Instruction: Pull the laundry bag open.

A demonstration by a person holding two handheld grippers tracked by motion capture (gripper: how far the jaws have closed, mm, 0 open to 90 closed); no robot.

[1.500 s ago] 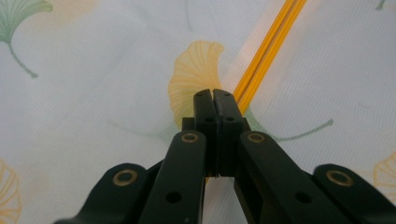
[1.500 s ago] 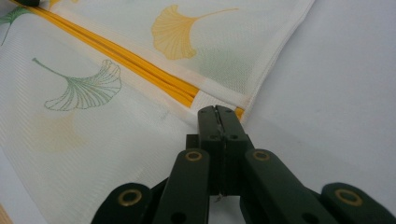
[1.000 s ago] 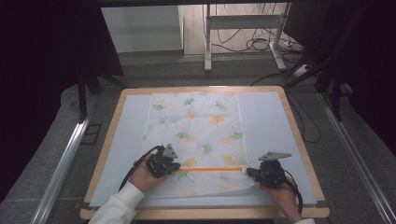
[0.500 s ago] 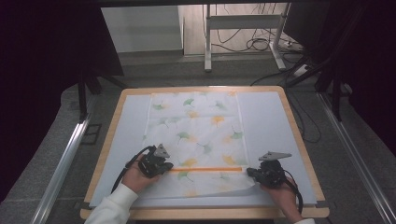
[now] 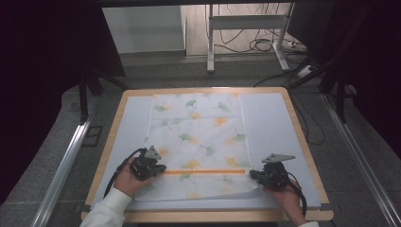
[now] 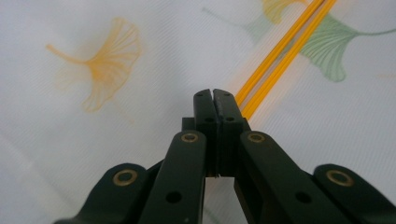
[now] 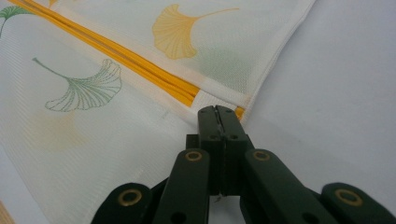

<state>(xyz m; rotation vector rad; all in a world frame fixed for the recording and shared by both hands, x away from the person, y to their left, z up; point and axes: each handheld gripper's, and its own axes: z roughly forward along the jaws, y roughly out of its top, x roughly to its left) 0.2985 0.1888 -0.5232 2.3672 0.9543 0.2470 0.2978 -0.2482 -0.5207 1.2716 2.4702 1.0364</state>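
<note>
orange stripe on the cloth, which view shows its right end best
The right gripper view: the orange stripe ends right beside the shut right claw, at the cloth's edge. The high view shows the whole stripe, small. The left gripper view shows only a blurred stretch past the left claw.

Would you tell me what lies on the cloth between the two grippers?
An orange stripe runs across the ginkgo-print cloth from the left gripper to the right gripper, plain in the high view; nothing else lies on that stretch.
</note>
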